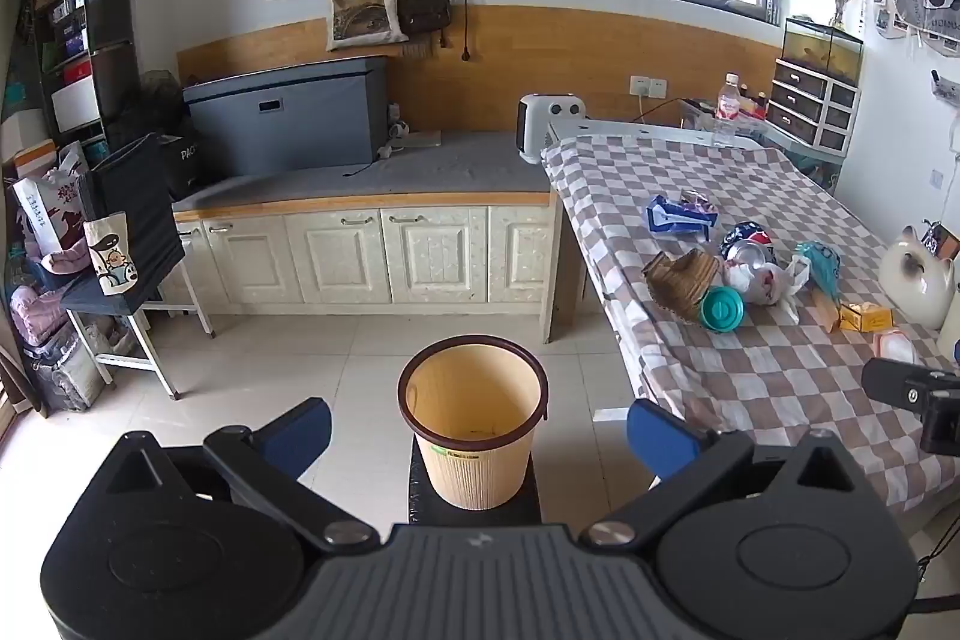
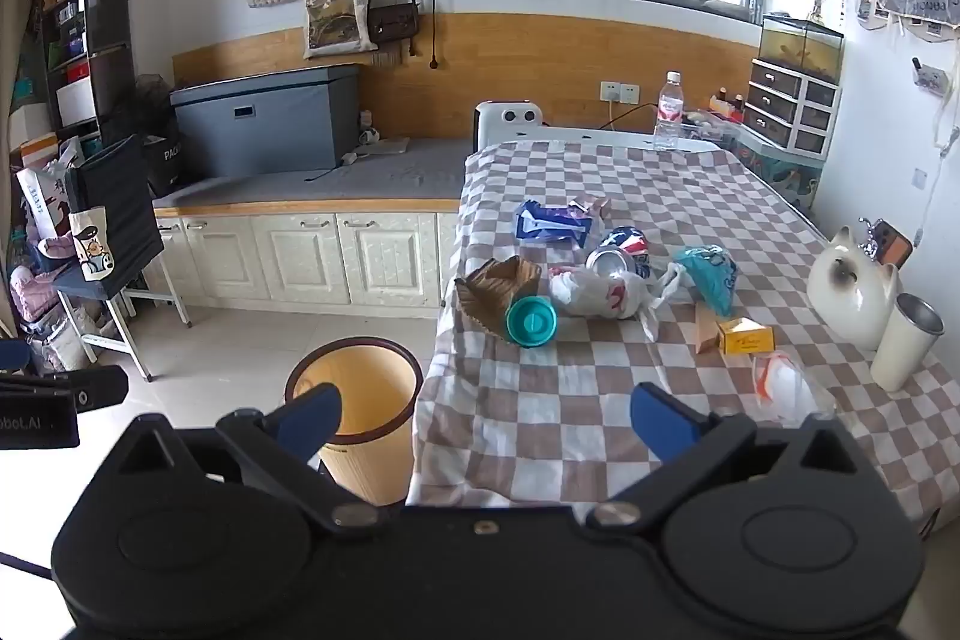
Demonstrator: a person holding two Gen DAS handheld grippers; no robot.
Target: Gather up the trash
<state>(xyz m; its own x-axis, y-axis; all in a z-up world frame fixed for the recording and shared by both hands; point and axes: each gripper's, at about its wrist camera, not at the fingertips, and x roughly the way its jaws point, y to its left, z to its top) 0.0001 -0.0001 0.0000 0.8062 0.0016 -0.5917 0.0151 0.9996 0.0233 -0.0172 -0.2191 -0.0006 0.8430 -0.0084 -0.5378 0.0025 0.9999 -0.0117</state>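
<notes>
Right wrist view: teal-capped bottle (image 2: 531,321) lies flat, cap toward the camera; both claws (image 2: 485,415) spread, empty.

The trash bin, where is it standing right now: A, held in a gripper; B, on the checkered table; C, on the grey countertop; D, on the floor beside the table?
D: the trash bin stands apart from the checkered table, off its edge on a small dark stand on the tiled floor.
</notes>
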